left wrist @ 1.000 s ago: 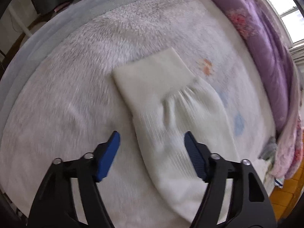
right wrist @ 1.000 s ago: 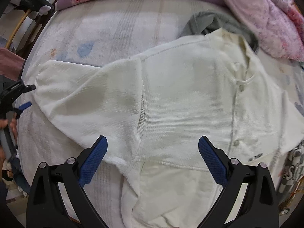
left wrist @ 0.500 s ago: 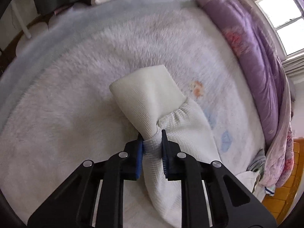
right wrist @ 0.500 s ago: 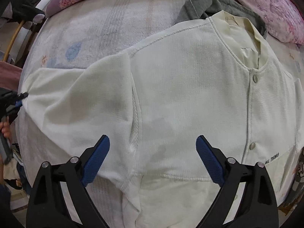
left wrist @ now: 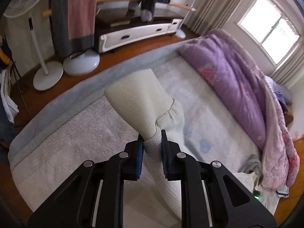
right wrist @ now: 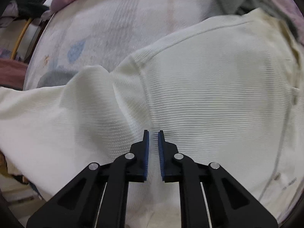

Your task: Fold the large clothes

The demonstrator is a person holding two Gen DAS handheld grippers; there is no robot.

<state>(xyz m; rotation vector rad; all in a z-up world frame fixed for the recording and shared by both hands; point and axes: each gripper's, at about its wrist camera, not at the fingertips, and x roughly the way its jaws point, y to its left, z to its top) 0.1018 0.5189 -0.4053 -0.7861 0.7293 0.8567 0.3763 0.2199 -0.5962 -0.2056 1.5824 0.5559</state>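
A cream waffle-knit cardigan (right wrist: 209,87) with buttons lies spread on the bed. My left gripper (left wrist: 151,137) is shut on its sleeve (left wrist: 167,171) just behind the ribbed cuff (left wrist: 136,98) and holds it lifted above the bed. My right gripper (right wrist: 153,135) is shut, its pads pinching the knit fabric near the armpit seam where the sleeve (right wrist: 57,110) meets the body. The sleeve runs off to the left in the right wrist view.
A purple floral quilt (left wrist: 237,87) is piled along the bed's far side. A grey garment (right wrist: 233,1) lies beyond the cardigan's collar. The fluffy white blanket (left wrist: 66,148) covers the bed. Two fan bases (left wrist: 81,62) and a clothes rack stand on the wooden floor.
My left gripper closed on the sleeve behind the cuff and raised it off the bed. My right gripper moved down to the cardigan and closed from wide open onto the fabric.
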